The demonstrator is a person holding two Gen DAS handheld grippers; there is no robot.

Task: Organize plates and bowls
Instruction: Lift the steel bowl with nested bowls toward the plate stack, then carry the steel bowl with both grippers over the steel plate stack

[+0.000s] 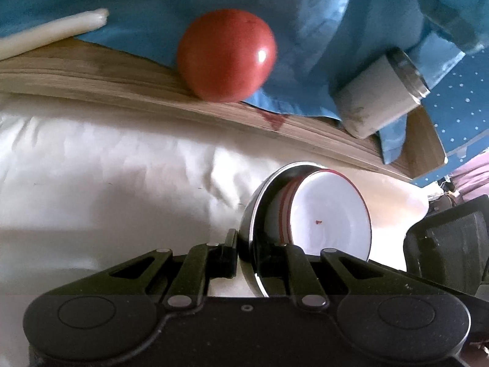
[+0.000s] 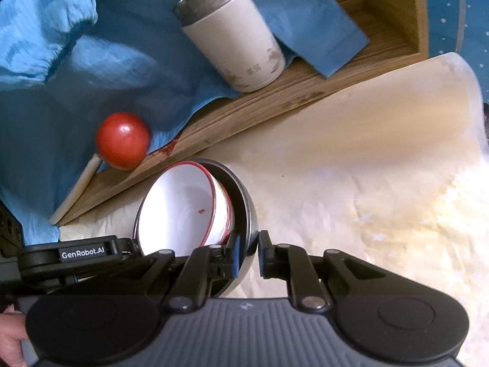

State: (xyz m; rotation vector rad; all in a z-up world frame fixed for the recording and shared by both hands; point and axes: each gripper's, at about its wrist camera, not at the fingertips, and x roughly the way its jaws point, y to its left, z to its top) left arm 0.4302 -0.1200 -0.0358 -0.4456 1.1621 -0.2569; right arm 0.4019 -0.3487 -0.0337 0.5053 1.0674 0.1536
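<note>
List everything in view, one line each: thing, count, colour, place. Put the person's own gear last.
steel bowl: one, silver, held over the cream cloth, pinched at its rim by both claws.
enamel bowl: one, white with red rim, nested inside the steel bowl.
tomato: one, red, at the wooden tray's edge on the blue cloth.
tumbler: one, white with steel top, standing on the wooden tray.
stick: one, cream, beside the tomato.
wooden tray: one, light brown, behind the bowls.
blue cloth: one, draped over the tray.
cream cloth: one, under the bowls.
left claw: black, shut on the steel bowl.
right claw: black, shut on the steel bowl.
</note>
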